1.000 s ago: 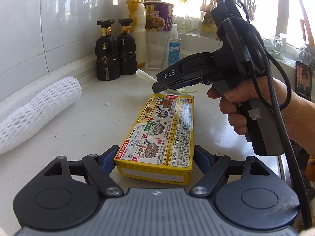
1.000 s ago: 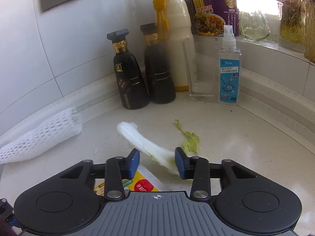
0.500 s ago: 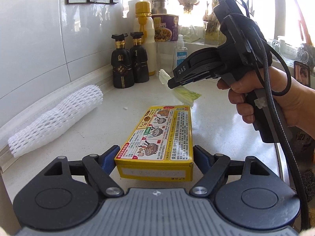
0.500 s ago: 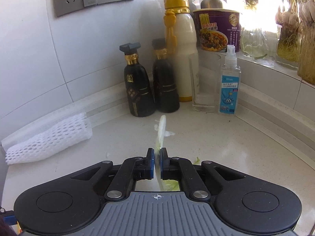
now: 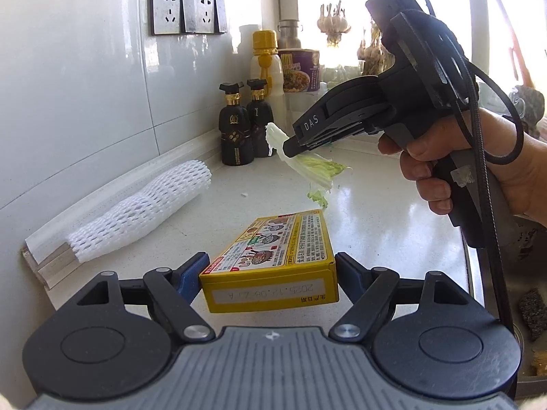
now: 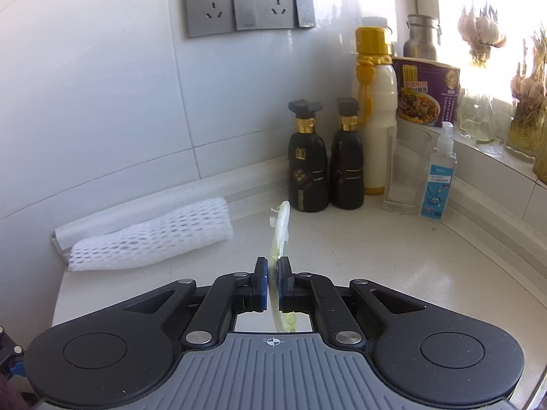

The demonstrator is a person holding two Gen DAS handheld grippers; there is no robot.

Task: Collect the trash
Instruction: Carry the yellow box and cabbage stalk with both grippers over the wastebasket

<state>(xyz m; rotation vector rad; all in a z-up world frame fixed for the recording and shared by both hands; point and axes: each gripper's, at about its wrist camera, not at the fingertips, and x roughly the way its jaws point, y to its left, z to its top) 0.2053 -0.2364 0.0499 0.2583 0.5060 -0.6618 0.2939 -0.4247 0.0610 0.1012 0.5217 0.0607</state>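
1. Left wrist view: the left hand-held gripper (image 5: pixel 268 273) has its blue pads pressed on the two long sides of a yellow food box (image 5: pixel 273 256), which it holds above the white table (image 5: pixel 376 225), its printed face up and its dated end toward the camera.
2. Same view: the right hand-held gripper (image 5: pixel 290 147), held by a hand (image 5: pixel 454 167), is clear of the table with its tips pressed together on a cabbage leaf (image 5: pixel 307 167); the white stalk pokes out on the far side and the green frill hangs down.
3. Same view: a white foam net sleeve (image 5: pixel 136 212) lies along the table's back edge against the wall. Two dark bottles (image 5: pixel 246 130) stand in the far corner, and a double wall socket (image 5: pixel 188 13) sits on the tiles above.
4. Right wrist view: the right hand-held gripper (image 6: pixel 271 283) pinches the cabbage leaf (image 6: pixel 280 225) edge-on, the stalk pointing forward and up and the green part trailing below the pads.
5. Same view: in the table's far corner stand the two dark bottles (image 6: pixel 324 164), a white bottle with a yellow cap (image 6: pixel 376 116), an empty clear container (image 6: pixel 403 171) and a small spray bottle (image 6: pixel 439 177). A purple noodle cup (image 6: pixel 427 92) sits on the window ledge (image 6: pixel 495 157). The foam net sleeve (image 6: pixel 150 235) lies at the back edge on the left.
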